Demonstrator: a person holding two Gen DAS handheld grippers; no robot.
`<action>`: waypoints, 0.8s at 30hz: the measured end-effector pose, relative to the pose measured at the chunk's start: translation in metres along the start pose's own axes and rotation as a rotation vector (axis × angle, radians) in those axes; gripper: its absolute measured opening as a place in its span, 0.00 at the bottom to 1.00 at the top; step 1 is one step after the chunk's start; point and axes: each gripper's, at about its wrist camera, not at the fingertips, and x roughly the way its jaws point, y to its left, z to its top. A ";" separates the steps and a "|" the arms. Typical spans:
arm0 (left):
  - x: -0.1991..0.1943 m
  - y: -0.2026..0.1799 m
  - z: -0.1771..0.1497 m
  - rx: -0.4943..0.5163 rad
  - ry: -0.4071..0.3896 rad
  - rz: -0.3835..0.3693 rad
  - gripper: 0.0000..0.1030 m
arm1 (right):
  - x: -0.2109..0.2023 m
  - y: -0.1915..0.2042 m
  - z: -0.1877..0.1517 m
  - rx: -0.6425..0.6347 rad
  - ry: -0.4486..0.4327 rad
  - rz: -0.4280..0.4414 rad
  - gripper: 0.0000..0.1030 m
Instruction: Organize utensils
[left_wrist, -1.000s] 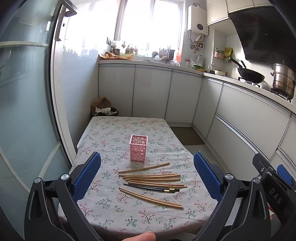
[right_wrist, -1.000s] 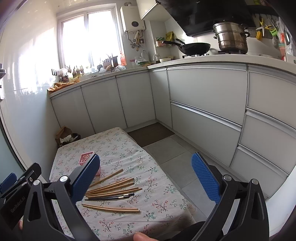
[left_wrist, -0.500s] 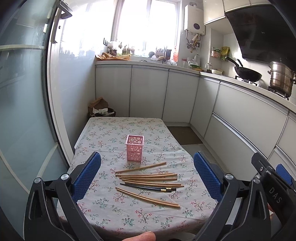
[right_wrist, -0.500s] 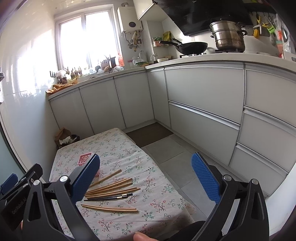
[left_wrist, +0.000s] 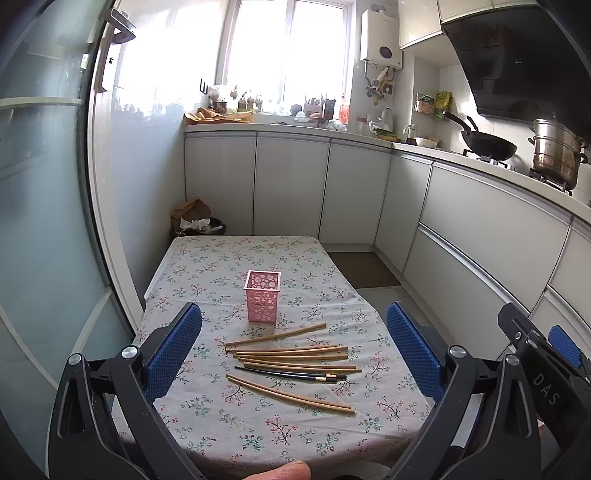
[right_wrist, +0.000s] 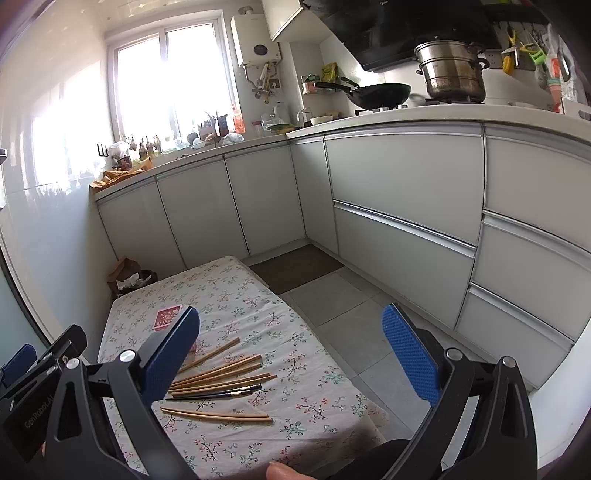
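Pink plastic holder (left_wrist: 262, 295) with round holes stands upright on the flowered tablecloth (left_wrist: 229, 417); no utensil rises above its rim. At its 6 o'clock, wooden chopsticks (left_wrist: 291, 356) and one dark pair (left_wrist: 291, 374) lie loose. The left gripper (left_wrist: 295, 354) and right gripper (right_wrist: 291, 354) are both spread wide, holding nothing.

Home kitchen. L-shaped run of white cabinets (left_wrist: 291, 188) under a pale countertop (right_wrist: 406, 114); black wok (right_wrist: 380, 92) and steel stockpot (right_wrist: 452, 72) on the stove, upper right. Range hood (left_wrist: 517, 62) above. Wall water heater (left_wrist: 382, 40) beside window (left_wrist: 288, 48), top centre.
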 end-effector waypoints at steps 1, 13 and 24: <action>0.000 0.000 0.000 0.001 0.000 0.001 0.93 | 0.000 0.000 0.000 0.000 0.000 0.000 0.94; 0.008 -0.007 -0.001 0.011 0.016 -0.003 0.93 | 0.007 -0.004 -0.001 0.013 0.015 -0.014 0.94; 0.070 -0.005 0.020 0.060 0.152 -0.145 0.93 | 0.058 -0.031 -0.008 0.177 0.159 0.073 0.94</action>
